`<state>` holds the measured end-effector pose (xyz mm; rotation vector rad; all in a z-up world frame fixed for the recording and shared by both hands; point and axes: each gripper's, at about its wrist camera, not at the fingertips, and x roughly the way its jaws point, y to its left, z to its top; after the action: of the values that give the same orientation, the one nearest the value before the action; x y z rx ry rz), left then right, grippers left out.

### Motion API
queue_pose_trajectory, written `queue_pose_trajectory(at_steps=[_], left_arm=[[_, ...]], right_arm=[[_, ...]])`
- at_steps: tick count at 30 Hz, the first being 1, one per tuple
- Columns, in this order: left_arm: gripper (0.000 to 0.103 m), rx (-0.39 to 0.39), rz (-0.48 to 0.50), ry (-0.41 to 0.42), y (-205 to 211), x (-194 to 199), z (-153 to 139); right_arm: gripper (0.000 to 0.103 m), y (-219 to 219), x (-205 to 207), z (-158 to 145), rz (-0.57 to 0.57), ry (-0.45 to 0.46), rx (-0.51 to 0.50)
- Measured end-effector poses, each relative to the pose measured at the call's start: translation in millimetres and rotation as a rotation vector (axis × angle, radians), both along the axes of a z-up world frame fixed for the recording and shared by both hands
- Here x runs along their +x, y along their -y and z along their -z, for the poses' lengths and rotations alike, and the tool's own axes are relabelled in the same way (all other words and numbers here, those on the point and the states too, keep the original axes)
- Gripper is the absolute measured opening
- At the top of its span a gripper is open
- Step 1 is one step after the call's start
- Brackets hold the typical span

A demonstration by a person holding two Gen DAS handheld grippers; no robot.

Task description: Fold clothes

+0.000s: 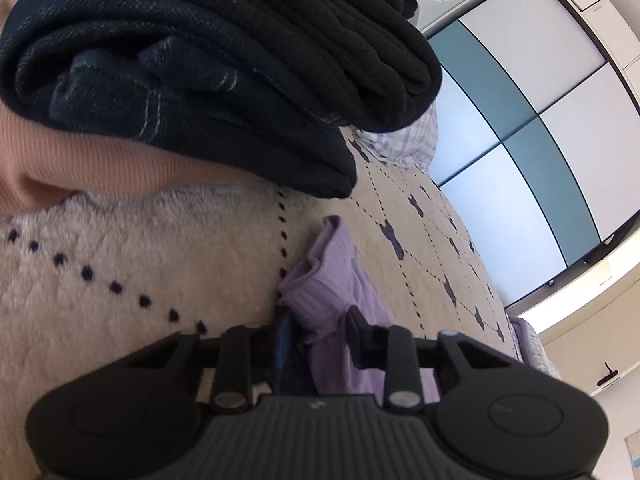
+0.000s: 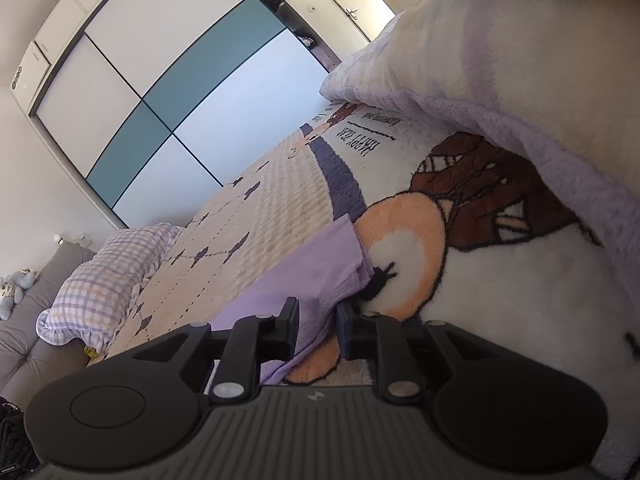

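A: Where is the garment lying?

B: The lilac garment (image 1: 340,292) lies on the bed's cream blanket (image 1: 132,264) with its dotted lines, and both grippers have hold of it. The left gripper (image 1: 316,340) has its jaws drawn close and pinching a bunched fold of the lilac cloth.

A: And the right one?

B: The right gripper (image 2: 318,330) is likewise narrowed on the lilac cloth, which passes between its two fingers; its edge lies over the orange cartoon figure (image 2: 404,248) printed on the blanket.

A: Anything else on the bed?

B: In the left wrist view a pile of folded clothes sits near the gripper: dark denim (image 1: 152,80), a black knit (image 1: 320,36) on top, and a pink ribbed piece (image 1: 100,164) beneath. A checked pillow (image 2: 104,280) lies farther off, near a grey couch (image 2: 32,332). A lavender-edged blanket (image 2: 500,80) bulks up at the right, though that part is blurred, so I may misread it. Behind stands a wardrobe (image 2: 168,92) of white and teal panels.
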<state>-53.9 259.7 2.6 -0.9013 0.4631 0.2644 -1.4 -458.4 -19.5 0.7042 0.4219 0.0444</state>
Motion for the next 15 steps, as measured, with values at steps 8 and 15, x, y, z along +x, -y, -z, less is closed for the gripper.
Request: queue_pose_trajectory(at_steps=[8, 15], left_arm=[[0.015, 0.236, 0.035, -0.023, 9.2, -6.2, -22.2], [0.036, 0.217, 0.009, -0.062, -1.1, -15.0, -13.8]], right_arm=[[0.023, -0.5, -0.2, -0.6, -0.002, 0.002, 0.001], [0.023, -0.2, 0.4, 0.2, -0.003, 0.001, 0.007]])
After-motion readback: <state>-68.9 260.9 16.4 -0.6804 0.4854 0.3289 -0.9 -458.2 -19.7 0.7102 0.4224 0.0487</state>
